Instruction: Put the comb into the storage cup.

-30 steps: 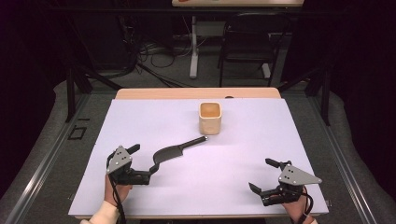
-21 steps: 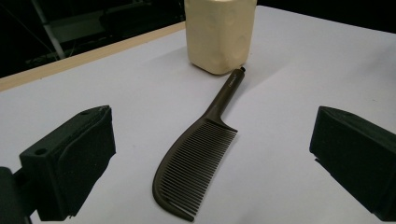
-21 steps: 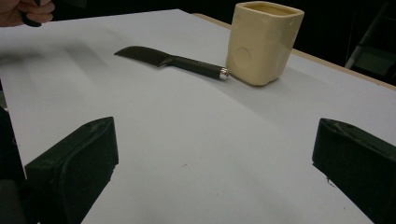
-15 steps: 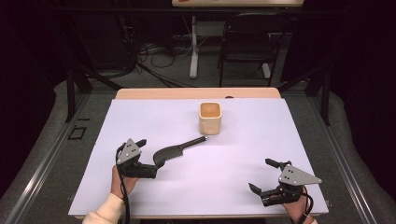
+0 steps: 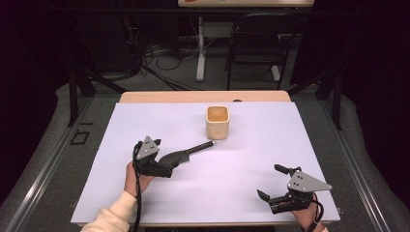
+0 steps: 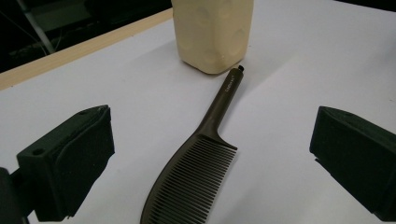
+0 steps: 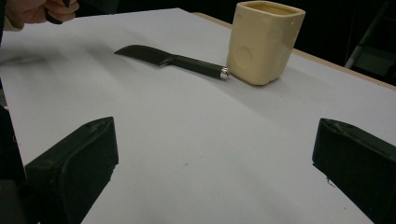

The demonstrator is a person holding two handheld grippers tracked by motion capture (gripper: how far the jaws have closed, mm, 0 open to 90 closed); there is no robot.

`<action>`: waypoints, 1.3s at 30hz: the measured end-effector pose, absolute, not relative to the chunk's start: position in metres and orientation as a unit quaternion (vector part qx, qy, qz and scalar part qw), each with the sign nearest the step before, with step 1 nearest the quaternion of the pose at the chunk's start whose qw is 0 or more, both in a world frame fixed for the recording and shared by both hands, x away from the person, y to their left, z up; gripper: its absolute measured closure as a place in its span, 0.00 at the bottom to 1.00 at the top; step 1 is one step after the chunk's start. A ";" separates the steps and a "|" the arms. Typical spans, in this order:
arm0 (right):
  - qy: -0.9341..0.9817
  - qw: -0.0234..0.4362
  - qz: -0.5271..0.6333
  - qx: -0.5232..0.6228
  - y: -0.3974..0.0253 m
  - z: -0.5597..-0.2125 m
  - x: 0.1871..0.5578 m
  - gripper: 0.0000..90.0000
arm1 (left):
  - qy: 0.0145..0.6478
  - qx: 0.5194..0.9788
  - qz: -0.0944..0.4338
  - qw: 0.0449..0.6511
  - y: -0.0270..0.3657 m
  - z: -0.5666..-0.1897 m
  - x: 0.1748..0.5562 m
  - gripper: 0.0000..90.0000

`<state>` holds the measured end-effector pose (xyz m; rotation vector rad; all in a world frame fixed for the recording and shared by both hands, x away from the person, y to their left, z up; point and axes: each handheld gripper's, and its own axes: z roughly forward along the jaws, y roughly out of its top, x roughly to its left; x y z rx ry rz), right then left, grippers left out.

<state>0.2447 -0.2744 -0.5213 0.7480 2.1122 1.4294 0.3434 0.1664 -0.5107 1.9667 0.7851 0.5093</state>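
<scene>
A dark comb (image 5: 186, 153) lies flat on the white table cover, its handle tip almost touching a cream square cup (image 5: 217, 122). My left gripper (image 5: 162, 157) is open at the comb's toothed end. In the left gripper view the comb (image 6: 196, 182) runs up between the two wide-apart jaws toward the cup (image 6: 212, 32), and neither jaw touches it. My right gripper (image 5: 270, 182) rests open near the front right of the table with nothing between its jaws. From it I see the comb (image 7: 173, 58) and the cup (image 7: 264, 39) farther off.
The white cover (image 5: 270, 140) spreads over most of a wooden table, whose bare far edge (image 5: 203, 96) shows behind the cup. A chair (image 5: 256, 43) and cables stand on the floor beyond. The person's other hand (image 7: 42, 9) shows at the top left of the right gripper view.
My left gripper has moved right and forward to the comb's toothed end. The right gripper, comb and cup have stayed put.
</scene>
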 end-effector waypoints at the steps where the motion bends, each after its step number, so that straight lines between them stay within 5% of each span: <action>1: 0.772 0.238 0.521 0.274 -0.274 -0.521 0.245 0.00 | 0.320 0.801 0.207 0.461 0.164 -0.510 0.346 0.00; 30: 0.771 0.239 0.524 0.273 -0.275 -0.521 0.244 0.00 | 0.337 0.815 0.191 0.430 0.115 -0.510 0.388 0.01; 39: 0.771 0.239 0.524 0.272 -0.275 -0.521 0.244 0.00 | 0.337 0.819 0.187 0.425 0.106 -0.512 0.394 0.20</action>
